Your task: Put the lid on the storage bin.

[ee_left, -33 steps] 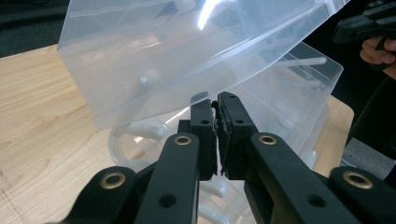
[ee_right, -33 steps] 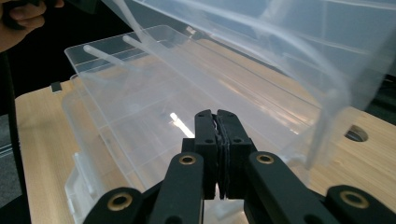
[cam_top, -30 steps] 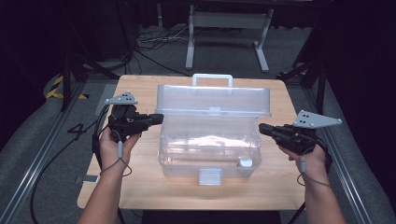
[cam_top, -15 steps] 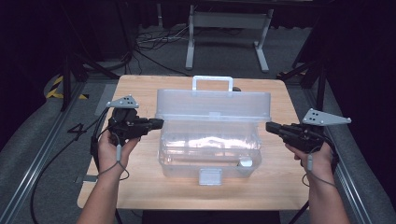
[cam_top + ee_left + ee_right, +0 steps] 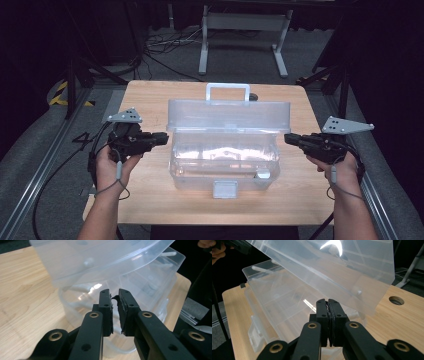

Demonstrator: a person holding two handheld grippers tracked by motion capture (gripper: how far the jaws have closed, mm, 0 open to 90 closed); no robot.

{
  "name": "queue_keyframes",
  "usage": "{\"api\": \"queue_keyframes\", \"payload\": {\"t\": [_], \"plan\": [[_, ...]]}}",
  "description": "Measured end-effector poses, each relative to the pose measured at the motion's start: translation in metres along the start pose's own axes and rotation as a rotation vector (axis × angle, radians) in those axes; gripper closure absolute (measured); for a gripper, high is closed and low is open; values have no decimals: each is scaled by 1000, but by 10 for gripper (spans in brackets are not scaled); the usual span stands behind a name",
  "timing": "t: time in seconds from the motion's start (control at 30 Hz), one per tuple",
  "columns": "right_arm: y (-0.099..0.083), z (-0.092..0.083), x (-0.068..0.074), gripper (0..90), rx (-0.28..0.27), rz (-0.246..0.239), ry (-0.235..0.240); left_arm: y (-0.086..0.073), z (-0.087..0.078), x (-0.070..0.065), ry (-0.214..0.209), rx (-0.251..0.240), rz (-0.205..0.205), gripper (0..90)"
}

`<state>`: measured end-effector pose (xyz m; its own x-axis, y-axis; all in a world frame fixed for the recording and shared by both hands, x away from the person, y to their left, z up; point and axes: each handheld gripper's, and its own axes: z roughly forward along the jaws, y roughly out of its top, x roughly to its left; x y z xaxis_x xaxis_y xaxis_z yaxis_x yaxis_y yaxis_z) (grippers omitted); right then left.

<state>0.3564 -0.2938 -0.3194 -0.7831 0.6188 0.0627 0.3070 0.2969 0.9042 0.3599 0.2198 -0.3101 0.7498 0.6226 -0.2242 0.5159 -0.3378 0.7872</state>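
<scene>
A clear plastic box (image 5: 225, 155) stands mid-table with its lid (image 5: 227, 115) raised and a handle (image 5: 227, 90) at the lid's far edge. My left gripper (image 5: 162, 137) points at the box's left end, close to it. In the left gripper view this gripper (image 5: 114, 293) shows a narrow gap between its pads with nothing in it; its jaws have just been opening. My right gripper (image 5: 289, 138) points at the box's right end, a little short of it. The right gripper view shows its pads (image 5: 327, 301) pressed together and empty in front of the box (image 5: 287, 302).
The box sits on a wooden table (image 5: 150, 100) with bare wood all round it. A latch (image 5: 225, 189) hangs on the box's front wall and a small white piece (image 5: 263, 175) lies inside. A round hole (image 5: 396, 300) is in the tabletop. Metal stand legs (image 5: 240, 45) and cables lie on the floor beyond.
Both grippers have drawn slightly outward from the box's ends. The left gripper's jaws have parted a little. The box and its lid stay in place.
</scene>
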Motion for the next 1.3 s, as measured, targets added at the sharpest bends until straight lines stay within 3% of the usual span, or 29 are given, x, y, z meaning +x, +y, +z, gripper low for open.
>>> {"api": "queue_keyframes", "payload": {"t": [0.5, 0.67, 1.3], "plan": [[-2, -2, 3, 875, 76, -19, 35, -8, -5, 19, 53, 4, -38, 788], [-4, 1, 5, 875, 127, -27, 52, -8, -4, 23, 79, 10, -39, 779], [-14, 6, 12, 873, 252, -50, 70, -4, 4, 34, 68, 18, -46, 768]]}}
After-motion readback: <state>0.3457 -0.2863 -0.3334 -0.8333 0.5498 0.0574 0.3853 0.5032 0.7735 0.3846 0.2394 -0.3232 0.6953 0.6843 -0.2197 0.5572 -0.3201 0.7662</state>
